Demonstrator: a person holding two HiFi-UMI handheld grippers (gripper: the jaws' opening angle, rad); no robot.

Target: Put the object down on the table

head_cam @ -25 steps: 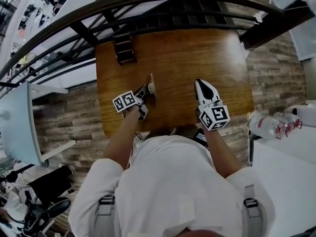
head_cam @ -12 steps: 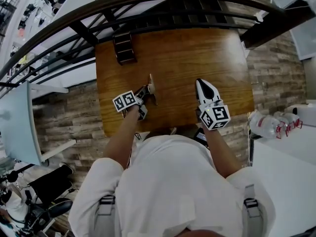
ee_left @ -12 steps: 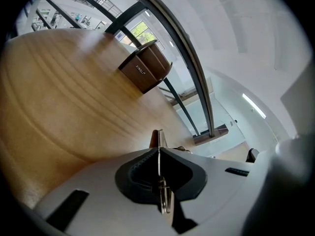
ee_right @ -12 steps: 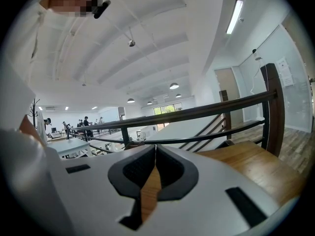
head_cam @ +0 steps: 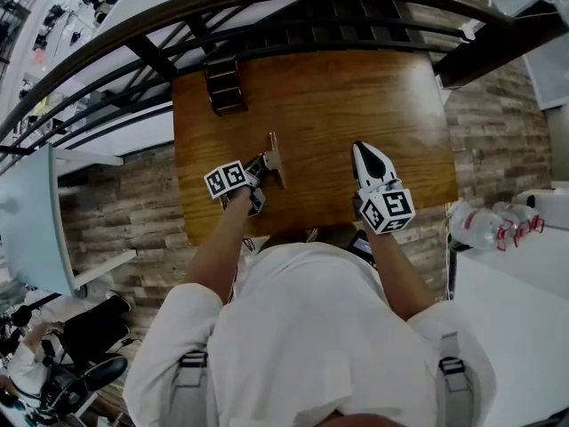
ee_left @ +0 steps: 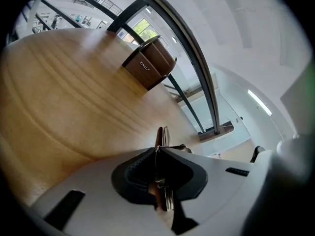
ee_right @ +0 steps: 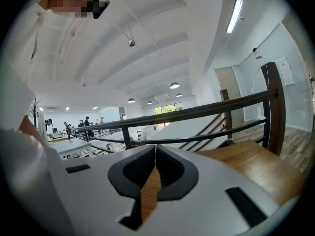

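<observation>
A thin flat object point(head_cam: 275, 155), brown with a metal edge, stands on edge over the near left part of the wooden table point(head_cam: 356, 96). My left gripper point(head_cam: 264, 162) is shut on it. In the left gripper view the thin object point(ee_left: 162, 135) pokes out past the closed left gripper point(ee_left: 157, 154), close above the table point(ee_left: 59, 97). Whether it touches the wood cannot be told. My right gripper point(head_cam: 361, 149) rests over the near right of the table, shut with nothing between its jaws. In its own view the right gripper point(ee_right: 155, 154) points toward the railing.
A dark wooden box point(head_cam: 224, 85) sits at the table's back left corner, seen as the box point(ee_left: 150, 65) ahead of the left gripper. A dark railing point(head_cam: 267, 7) curves behind the table. Plastic bottles point(head_cam: 480, 225) lie on a white surface to the right.
My left gripper and the thin object have shifted slightly right and tilted a little. The right gripper has stayed in place.
</observation>
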